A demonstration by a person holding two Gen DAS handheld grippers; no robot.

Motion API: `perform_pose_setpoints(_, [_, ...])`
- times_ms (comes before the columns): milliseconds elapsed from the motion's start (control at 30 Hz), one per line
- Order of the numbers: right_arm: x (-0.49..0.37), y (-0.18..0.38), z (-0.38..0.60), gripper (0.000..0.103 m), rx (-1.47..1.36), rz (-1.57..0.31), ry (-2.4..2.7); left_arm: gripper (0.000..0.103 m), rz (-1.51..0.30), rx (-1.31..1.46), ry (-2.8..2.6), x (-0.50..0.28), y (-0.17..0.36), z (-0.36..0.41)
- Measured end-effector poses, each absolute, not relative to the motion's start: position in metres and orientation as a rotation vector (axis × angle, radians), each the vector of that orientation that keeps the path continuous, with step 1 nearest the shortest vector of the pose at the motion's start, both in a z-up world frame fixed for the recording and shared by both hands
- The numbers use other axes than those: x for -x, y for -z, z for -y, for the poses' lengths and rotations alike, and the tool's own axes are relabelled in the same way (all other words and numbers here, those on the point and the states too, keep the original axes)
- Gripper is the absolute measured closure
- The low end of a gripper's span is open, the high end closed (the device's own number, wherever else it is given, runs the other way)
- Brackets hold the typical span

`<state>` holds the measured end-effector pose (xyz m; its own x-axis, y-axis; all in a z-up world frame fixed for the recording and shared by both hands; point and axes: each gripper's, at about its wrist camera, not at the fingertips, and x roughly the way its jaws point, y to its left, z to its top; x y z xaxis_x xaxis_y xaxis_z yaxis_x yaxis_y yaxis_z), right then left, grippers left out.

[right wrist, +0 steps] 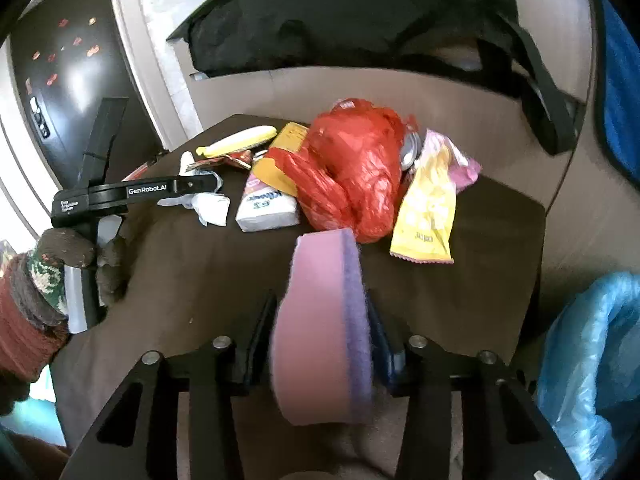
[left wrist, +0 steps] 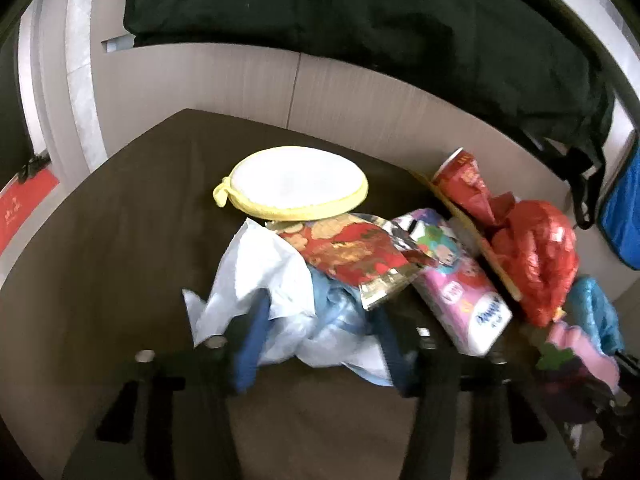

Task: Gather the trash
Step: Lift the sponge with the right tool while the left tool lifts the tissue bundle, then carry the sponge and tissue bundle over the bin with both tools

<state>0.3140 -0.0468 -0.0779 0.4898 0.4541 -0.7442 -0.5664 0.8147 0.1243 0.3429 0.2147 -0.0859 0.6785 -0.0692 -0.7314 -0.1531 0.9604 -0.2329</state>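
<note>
My left gripper [left wrist: 320, 328] is shut on a crumpled white and pale blue plastic wrapper [left wrist: 276, 280] at the near edge of the trash pile; it also shows in the right wrist view [right wrist: 208, 188]. My right gripper [right wrist: 320, 320] is shut on a pink and purple sponge [right wrist: 324, 332], held above the dark table [right wrist: 200, 264]. On the table lie a red plastic bag [right wrist: 352, 164], a yellow snack packet [right wrist: 426, 216], a tissue pack [right wrist: 266, 208], a red foil wrapper [left wrist: 352, 256] and a pink tissue pack [left wrist: 460, 284].
A round yellow-rimmed white pad [left wrist: 292, 182] lies behind the pile. A blue plastic bag [right wrist: 592, 368] hangs open at the right of the table. A black bag [left wrist: 360, 20] rests on the sofa behind. A red cup [left wrist: 460, 172] stands at the back right.
</note>
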Motion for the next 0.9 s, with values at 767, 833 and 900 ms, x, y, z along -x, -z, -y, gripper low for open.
perform_pose_setpoints(767, [-0.269,0.01,0.091,0.073,0.055,-0.676,-0.569,0.06,-0.576,0.168,0.124,-0.238,-0.015,-0.124])
perform_pose_setpoints(833, [-0.263,-0.002,0.104,0.073,0.038,-0.641,-0.548,0.06,-0.548,0.155,0.154,-0.235,-0.023,-0.105])
perform_pose_setpoints(900, [-0.254,-0.014,0.122,0.073,0.021,-0.599,-0.52,0.06,-0.526,0.14,0.189,-0.234,-0.03,-0.085])
